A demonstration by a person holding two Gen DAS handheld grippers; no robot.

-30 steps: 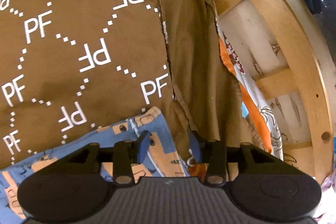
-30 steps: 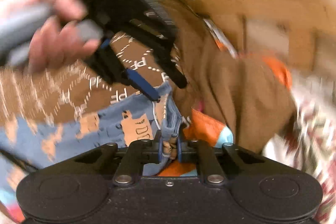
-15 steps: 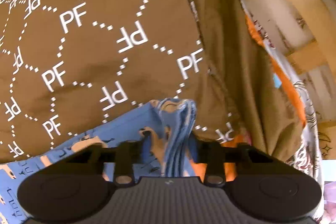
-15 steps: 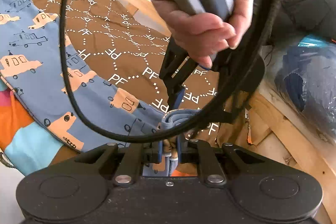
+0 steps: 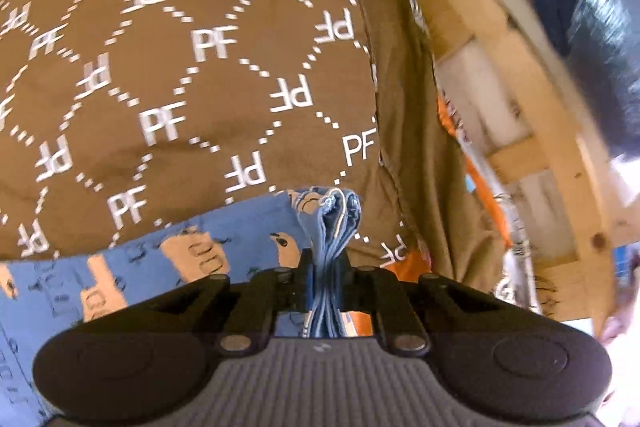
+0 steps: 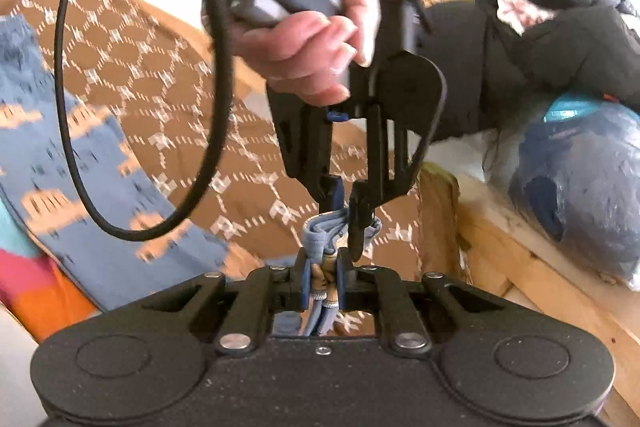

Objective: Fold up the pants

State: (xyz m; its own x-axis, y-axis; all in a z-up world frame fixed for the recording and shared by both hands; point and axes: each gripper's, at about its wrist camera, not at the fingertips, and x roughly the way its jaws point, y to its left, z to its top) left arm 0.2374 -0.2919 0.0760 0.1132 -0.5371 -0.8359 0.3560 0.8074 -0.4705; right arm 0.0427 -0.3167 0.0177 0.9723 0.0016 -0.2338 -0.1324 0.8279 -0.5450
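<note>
The pants (image 5: 152, 267) are blue with orange car prints and lie on a brown blanket (image 5: 180, 67) printed with white PF letters. My left gripper (image 5: 324, 283) is shut on a bunched edge of the pants. My right gripper (image 6: 322, 279) is shut on the same bunched edge (image 6: 320, 235), just below the left gripper (image 6: 346, 211), which comes down from above in a hand. The rest of the pants (image 6: 60, 155) stretches away to the left in the right wrist view.
A wooden bed frame (image 5: 520, 107) runs along the right of the blanket. An orange and white printed sheet (image 5: 472, 163) hangs at the blanket's edge. A black jacket (image 6: 560, 39) and a blue plastic bag (image 6: 580, 179) lie at the right.
My left gripper has closed on the bunched pants edge that it was open around. My right gripper has kept its hold and both have shifted a little over the blanket.
</note>
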